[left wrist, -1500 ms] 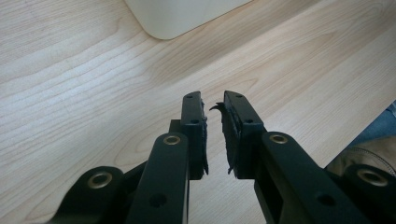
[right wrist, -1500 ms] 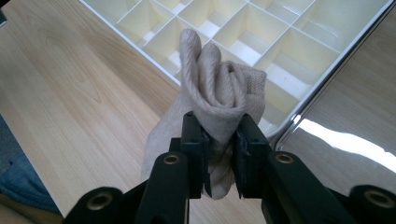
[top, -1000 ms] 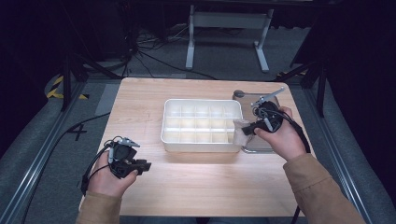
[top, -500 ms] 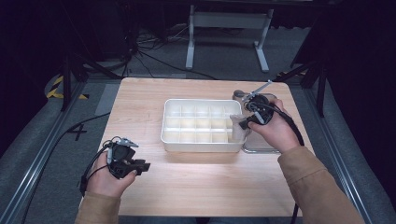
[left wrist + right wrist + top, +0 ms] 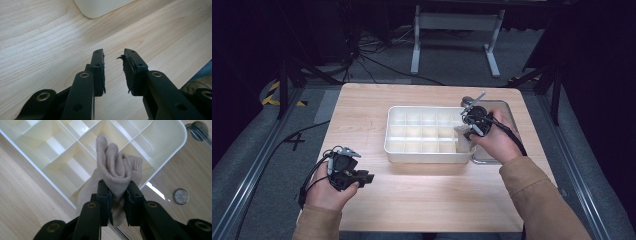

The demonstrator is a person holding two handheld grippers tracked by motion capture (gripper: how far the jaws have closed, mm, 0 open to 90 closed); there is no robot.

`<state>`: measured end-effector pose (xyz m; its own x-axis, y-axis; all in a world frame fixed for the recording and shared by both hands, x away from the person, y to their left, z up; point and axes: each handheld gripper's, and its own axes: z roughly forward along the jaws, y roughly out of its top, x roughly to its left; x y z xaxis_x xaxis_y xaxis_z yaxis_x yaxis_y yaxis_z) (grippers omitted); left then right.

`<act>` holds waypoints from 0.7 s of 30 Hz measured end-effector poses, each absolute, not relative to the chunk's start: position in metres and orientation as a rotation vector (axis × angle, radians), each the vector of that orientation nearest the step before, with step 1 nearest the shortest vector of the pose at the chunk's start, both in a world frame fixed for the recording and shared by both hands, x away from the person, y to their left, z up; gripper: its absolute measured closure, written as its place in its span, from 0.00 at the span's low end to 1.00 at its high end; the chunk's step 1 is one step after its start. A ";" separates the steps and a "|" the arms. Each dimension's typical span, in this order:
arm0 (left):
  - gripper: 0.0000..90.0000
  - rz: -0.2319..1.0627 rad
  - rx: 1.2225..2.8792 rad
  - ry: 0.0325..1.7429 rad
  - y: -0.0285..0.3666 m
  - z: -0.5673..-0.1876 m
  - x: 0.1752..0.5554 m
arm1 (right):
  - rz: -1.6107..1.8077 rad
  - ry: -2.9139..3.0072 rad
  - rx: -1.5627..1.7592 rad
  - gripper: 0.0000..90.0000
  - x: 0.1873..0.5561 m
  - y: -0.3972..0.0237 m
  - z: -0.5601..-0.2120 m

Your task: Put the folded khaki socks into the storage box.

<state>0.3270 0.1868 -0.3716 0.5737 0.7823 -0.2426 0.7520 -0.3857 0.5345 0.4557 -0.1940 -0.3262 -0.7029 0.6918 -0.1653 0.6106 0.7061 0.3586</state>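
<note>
R gripper [image 5: 468, 131] moved sock [image 5: 115, 173] over tray [image 5: 398, 150] edge.

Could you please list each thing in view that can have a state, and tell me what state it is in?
Right gripper: shut on the rolled beige sock, held above the divided tray.
Left gripper: open, nothing between its fingers, jaws just been opening.
Divided tray: upright on the table, the compartments in view empty.
Rolled beige sock: rolled up, not yet in a compartment.

bare table [image 5: 422, 200] near side, divided tray [image 5: 412, 150] mid-table
</note>
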 end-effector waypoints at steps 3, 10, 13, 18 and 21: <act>0.78 0.064 2.201 1.220 0.186 -0.372 0.327 | 0.371 2.635 1.001 0.85 0.457 -0.190 -0.333; 0.78 0.062 2.199 1.221 0.187 -0.373 0.327 | 0.328 2.639 0.978 0.85 0.459 -0.187 -0.345; 0.77 0.057 2.208 1.212 0.187 -0.373 0.328 | 0.316 2.648 0.986 0.85 0.460 -0.187 -0.349; 0.77 0.051 2.206 1.214 0.186 -0.373 0.328 | 0.271 2.666 0.975 0.85 0.461 -0.186 -0.357; 0.77 0.053 2.208 1.212 0.187 -0.374 0.328 | 0.254 2.678 0.973 0.85 0.461 -0.184 -0.361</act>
